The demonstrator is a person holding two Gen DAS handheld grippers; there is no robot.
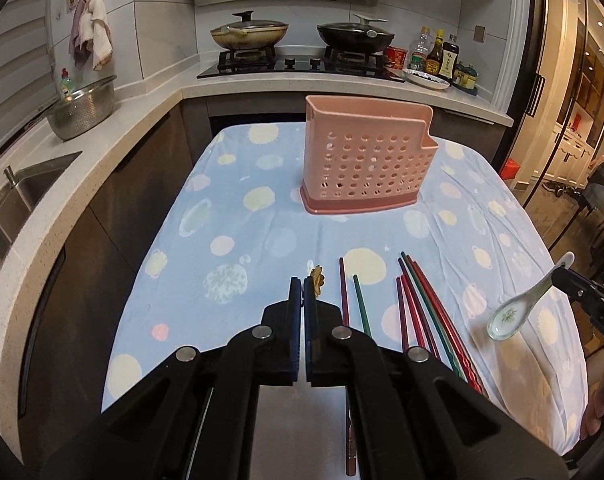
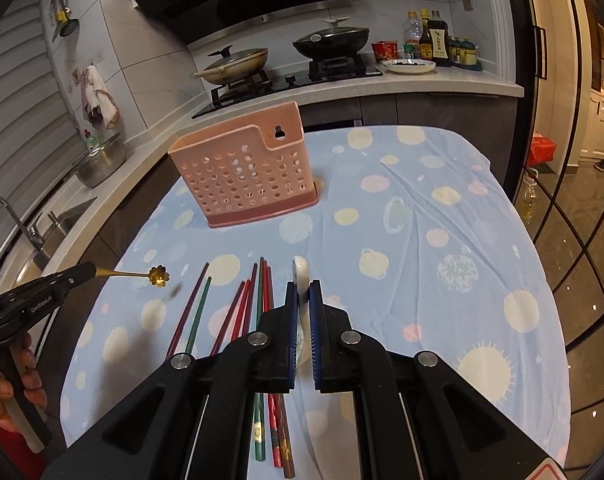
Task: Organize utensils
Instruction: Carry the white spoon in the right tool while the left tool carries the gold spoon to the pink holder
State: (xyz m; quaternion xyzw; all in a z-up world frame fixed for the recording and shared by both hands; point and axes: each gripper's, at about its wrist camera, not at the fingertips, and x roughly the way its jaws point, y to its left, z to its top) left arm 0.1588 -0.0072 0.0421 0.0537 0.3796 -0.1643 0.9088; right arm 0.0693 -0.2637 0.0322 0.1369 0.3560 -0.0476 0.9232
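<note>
A pink perforated utensil holder (image 1: 364, 162) stands upright on the far half of the table; it also shows in the right wrist view (image 2: 247, 178). Several red, green and purple chopsticks (image 1: 418, 312) lie side by side on the cloth near me, also in the right wrist view (image 2: 237, 308). My left gripper (image 1: 303, 284) is shut on a small gold flower-headed spoon (image 2: 151, 275), held above the cloth left of the chopsticks. My right gripper (image 2: 300, 288) is shut on a white ceramic soup spoon (image 1: 522, 308), held above the cloth right of the chopsticks.
The table carries a blue cloth with pale dots (image 1: 237, 232). A counter with a sink (image 1: 21, 196) and a steel colander (image 1: 83, 110) runs along the left. A stove with two lidded pans (image 1: 302, 36) and bottles (image 1: 438, 54) stands behind. A glass door (image 2: 574, 208) is on the right.
</note>
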